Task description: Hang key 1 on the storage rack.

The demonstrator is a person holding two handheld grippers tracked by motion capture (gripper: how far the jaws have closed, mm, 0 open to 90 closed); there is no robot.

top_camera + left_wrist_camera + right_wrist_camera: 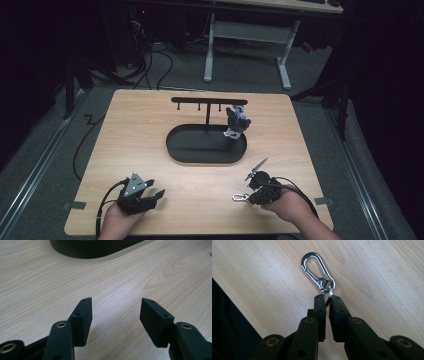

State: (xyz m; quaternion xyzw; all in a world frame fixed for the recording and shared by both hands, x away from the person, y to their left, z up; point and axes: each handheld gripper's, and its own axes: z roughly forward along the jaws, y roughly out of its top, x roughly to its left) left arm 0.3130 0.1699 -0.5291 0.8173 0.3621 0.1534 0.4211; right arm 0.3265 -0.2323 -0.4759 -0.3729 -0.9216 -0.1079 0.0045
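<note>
A: What is largest here?

B: The wooden tabletop (150, 130). In the middle of the high view stands a black oval tray (206, 145) with a hanging rack (209, 102) rising from it, a crossbar with small pegs. A small figure keychain (236, 122) hangs at the right end of that bar.

A: And the claws?

B: The left claw (156, 195) rests at the lower left of the high view. Its jaws are spread, with only bare wood between them. The right claw (248, 196) is at the lower right, and its jaws are pressed together on the small split ring (329, 293) of a silver carabiner (315, 268).

A: How does the carabiner lie from the claw?

B: In the right gripper view it extends straight beyond the fingertips (320, 300), its long axis running up and a little to the left, flat on the wood. In the high view it points left from the right claw, near the bottom edge.

A: So which hand is nearer?

B: The right one, clearly. I judge the rack is next, well apart toward the upper middle.
</note>
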